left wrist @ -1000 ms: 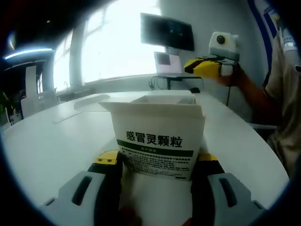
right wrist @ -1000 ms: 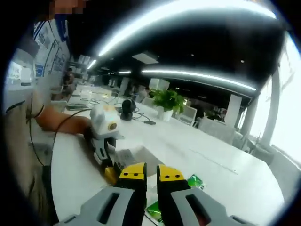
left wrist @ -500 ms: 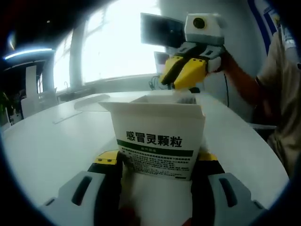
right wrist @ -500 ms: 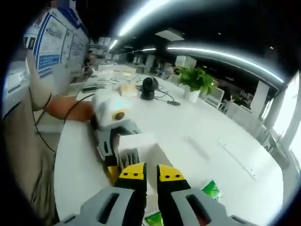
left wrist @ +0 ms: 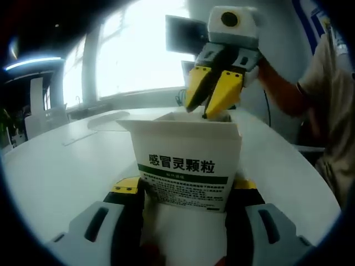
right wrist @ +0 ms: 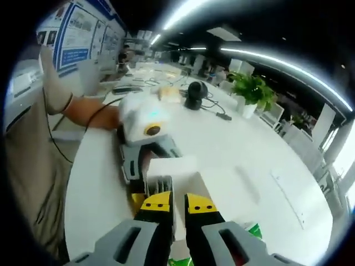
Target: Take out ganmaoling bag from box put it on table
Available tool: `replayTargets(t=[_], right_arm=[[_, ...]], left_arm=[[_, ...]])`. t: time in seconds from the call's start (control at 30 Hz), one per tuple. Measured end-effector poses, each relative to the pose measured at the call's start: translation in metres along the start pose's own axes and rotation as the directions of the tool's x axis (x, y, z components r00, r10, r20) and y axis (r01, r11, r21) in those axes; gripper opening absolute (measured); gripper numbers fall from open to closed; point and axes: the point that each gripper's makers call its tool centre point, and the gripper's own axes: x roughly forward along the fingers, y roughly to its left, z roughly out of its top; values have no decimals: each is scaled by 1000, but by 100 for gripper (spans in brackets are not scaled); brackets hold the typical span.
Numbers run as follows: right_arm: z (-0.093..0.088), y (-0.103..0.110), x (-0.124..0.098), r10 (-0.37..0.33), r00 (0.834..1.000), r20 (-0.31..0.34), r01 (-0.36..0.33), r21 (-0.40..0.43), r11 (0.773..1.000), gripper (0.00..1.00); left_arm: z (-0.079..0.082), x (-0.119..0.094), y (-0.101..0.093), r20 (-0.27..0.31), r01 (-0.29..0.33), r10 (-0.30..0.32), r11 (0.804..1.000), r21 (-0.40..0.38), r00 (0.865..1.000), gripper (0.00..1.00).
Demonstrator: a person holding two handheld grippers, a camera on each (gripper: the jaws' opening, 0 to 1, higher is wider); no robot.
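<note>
Left gripper (left wrist: 186, 194) of mine clamped the white box (left wrist: 186, 166) upright on the broad white table (left wrist: 61, 166), bare surface lying wide on both sides. Right gripper (left wrist: 209, 102) hovered, jaws slightly apart and empty, tips just above the box's open rim. Green bags (right wrist: 252, 230) lay beside it.

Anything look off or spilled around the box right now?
Nothing stands out. The white box stands upright with its top open, clamped between the left gripper's jaws, and the right gripper hangs over the opening. Green sachets lie on the white table beside it, apparently taken out on purpose.
</note>
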Motion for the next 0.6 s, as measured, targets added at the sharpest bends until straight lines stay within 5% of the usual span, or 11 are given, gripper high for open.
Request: replayTargets(t=[0.6], right_arm=[[-5, 0, 6, 27, 999, -44, -28, -35, 999, 3]], left_arm=[[0, 0, 0, 1, 0, 0, 1000, 3, 1000, 49]])
